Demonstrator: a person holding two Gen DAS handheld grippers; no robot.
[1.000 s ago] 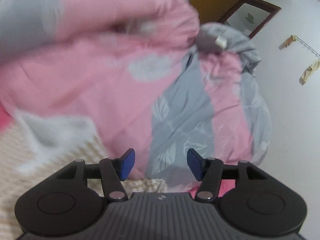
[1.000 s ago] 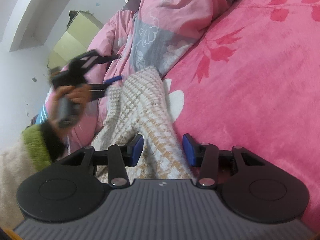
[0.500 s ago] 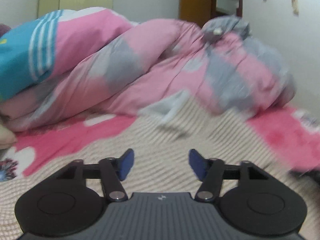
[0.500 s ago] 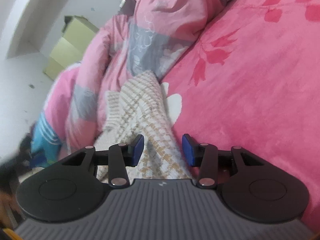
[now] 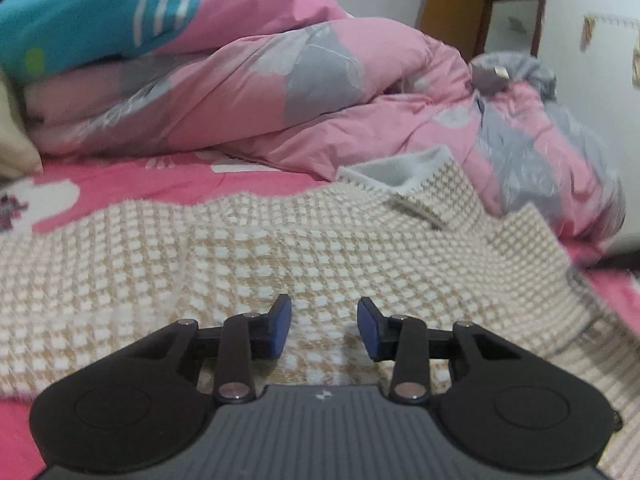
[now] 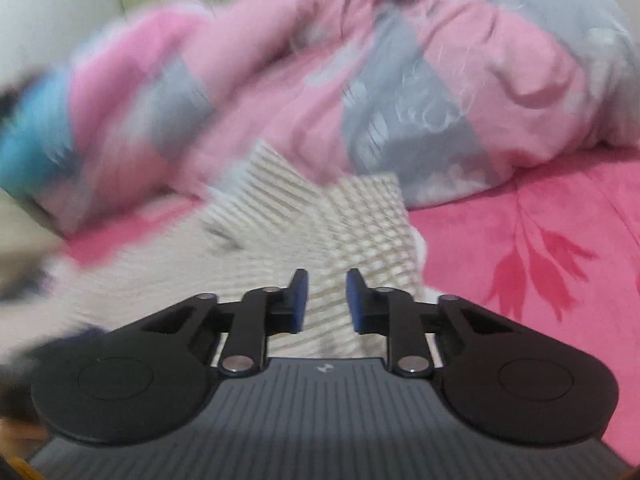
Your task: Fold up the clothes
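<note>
Sweater (image 5: 320, 248): lies flat on the pink bed (image 5: 120, 184), spread wide, collar far away.
Left tongs (image 5: 324, 326): just above it, closing, holding nothing.
Right tongs (image 6: 323, 300): over its edge, closing, holding nothing.

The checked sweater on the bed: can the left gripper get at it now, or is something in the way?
Probably yes. The left gripper hangs right over the checked sweater, its jaws closing with only the knit showing between them, not pinched yet. The pink and grey quilt lies behind, not in the way.
</note>
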